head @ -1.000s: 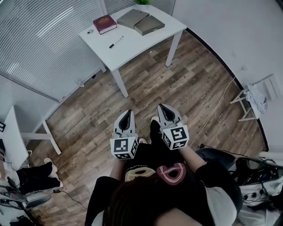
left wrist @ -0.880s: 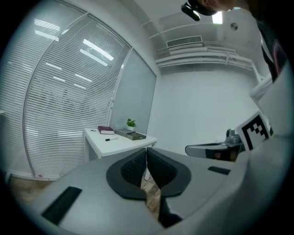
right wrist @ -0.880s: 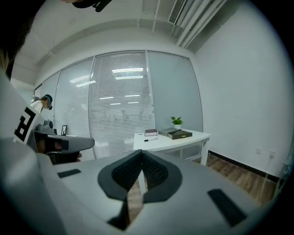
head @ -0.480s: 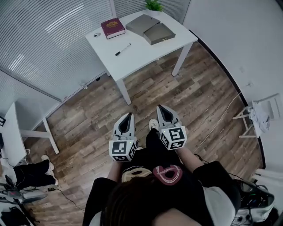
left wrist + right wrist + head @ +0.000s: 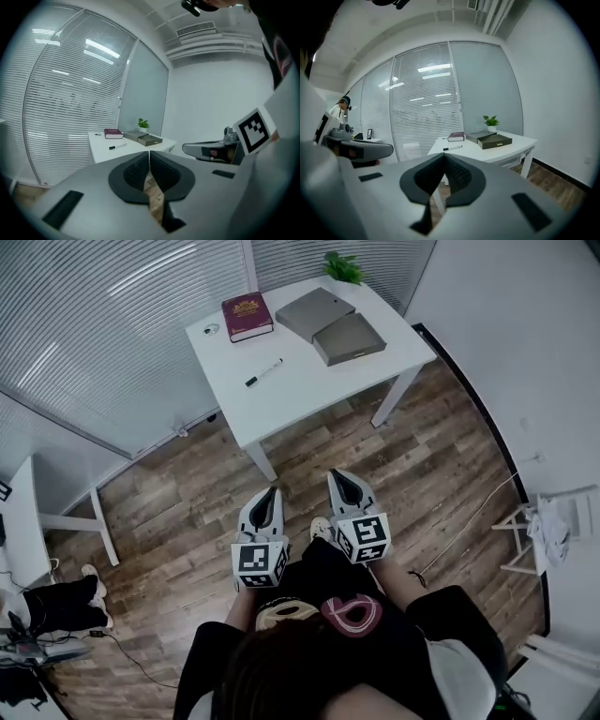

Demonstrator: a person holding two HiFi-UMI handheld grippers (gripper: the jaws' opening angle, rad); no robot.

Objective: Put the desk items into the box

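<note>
A white desk [image 5: 309,390] stands ahead of me, across a stretch of wood floor. On it lie a dark red book [image 5: 247,316], a black-and-white marker [image 5: 263,373], an open grey box [image 5: 350,338] and its grey lid [image 5: 313,313]. A small round object [image 5: 211,330] sits near the book. My left gripper [image 5: 270,500] and right gripper [image 5: 341,482] are held side by side near my body, well short of the desk. Both have their jaws shut with nothing between them. In the right gripper view the desk items show as the book [image 5: 456,137], marker [image 5: 452,148] and box [image 5: 497,140].
A green potted plant [image 5: 343,266] stands at the desk's far corner. Slatted glass partitions [image 5: 112,324] run behind and left of the desk. Another white desk [image 5: 23,531] is at the left, a white rack [image 5: 553,531] at the right. Cables lie on the floor.
The desk sits lower and larger in the head view than a second ago, so I have come closer to it. Both grippers stay shut and keep their places side by side.
</note>
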